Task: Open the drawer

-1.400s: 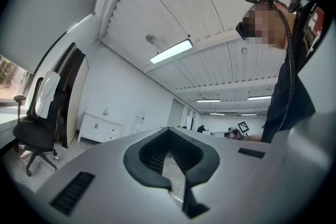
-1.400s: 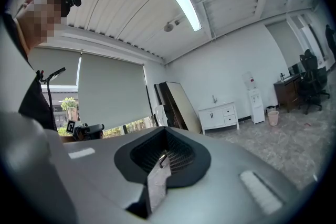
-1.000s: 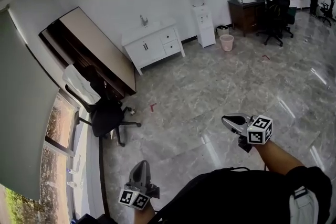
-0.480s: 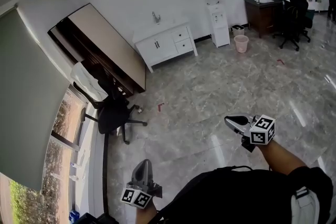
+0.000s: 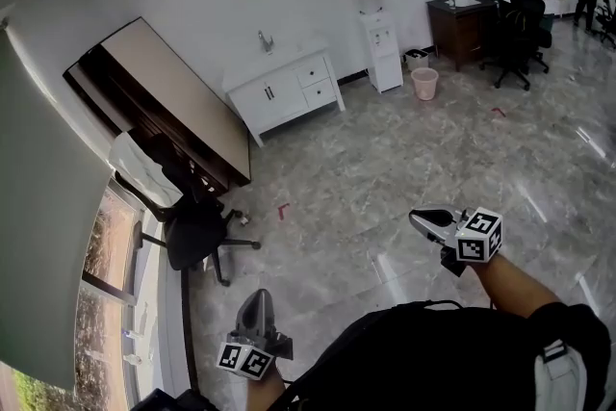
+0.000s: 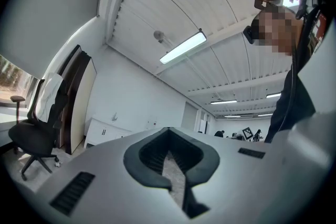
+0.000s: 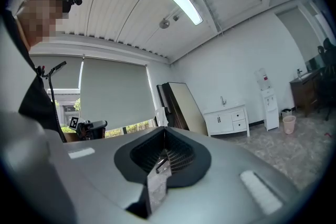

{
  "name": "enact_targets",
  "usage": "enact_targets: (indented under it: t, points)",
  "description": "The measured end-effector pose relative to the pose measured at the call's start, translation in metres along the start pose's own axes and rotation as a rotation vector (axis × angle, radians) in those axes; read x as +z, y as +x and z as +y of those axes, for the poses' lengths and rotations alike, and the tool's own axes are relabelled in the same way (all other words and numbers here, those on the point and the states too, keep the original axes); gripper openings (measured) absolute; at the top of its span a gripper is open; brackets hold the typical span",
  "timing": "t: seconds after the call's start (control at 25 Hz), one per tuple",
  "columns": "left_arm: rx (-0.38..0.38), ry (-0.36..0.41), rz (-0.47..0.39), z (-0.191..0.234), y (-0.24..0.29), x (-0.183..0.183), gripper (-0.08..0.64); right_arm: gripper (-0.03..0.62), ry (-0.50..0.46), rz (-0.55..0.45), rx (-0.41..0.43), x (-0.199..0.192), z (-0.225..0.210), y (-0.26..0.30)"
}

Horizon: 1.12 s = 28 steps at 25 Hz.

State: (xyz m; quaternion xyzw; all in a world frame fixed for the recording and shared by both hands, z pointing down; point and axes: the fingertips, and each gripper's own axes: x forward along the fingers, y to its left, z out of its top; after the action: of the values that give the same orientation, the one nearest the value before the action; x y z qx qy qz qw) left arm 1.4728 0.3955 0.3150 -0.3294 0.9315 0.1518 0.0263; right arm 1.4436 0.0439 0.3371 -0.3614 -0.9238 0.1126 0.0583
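Note:
A white cabinet (image 5: 284, 91) stands against the far wall, with a tap on top and two drawers (image 5: 316, 80) stacked at its right end, both closed. It also shows in the left gripper view, cabinet (image 6: 105, 131), and in the right gripper view, cabinet (image 7: 227, 119). Both grippers are far from it, over the marble floor. My left gripper (image 5: 257, 296) is low at the left, shut with nothing in it. My right gripper (image 5: 417, 218) is held level at the right, also shut and empty. In their own views the left gripper (image 6: 168, 129) and right gripper (image 7: 164, 131) point across the room.
A black office chair (image 5: 192, 231) with a white cloth stands by the window at the left. A large wooden panel (image 5: 173, 96) leans on the wall. Right of the cabinet are a water dispenser (image 5: 373, 34), a pink bin (image 5: 423, 82) and a dark desk (image 5: 462, 24) with chairs.
The head view swung right and back again as the person walked. Both grippers kept their places in the picture and stayed shut.

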Motion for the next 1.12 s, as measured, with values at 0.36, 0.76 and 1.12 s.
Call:
enact_targets:
  t: [0.36, 0.76, 1.12]
  points:
    - [-0.092, -0.033, 0.033, 0.110, 0.014, 0.030, -0.008, 0.005, 0.006, -0.034, -0.085, 0.016, 0.029, 0.093]
    - [-0.072, -0.066, 0.064, 0.184, 0.017, 0.023, -0.008, 0.005, 0.013, -0.002, -0.062, 0.003, 0.034, 0.169]
    - [0.010, -0.014, 0.054, 0.178, 0.080, 0.022, -0.008, 0.005, 0.033, -0.017, 0.046, 0.024, -0.048, 0.204]
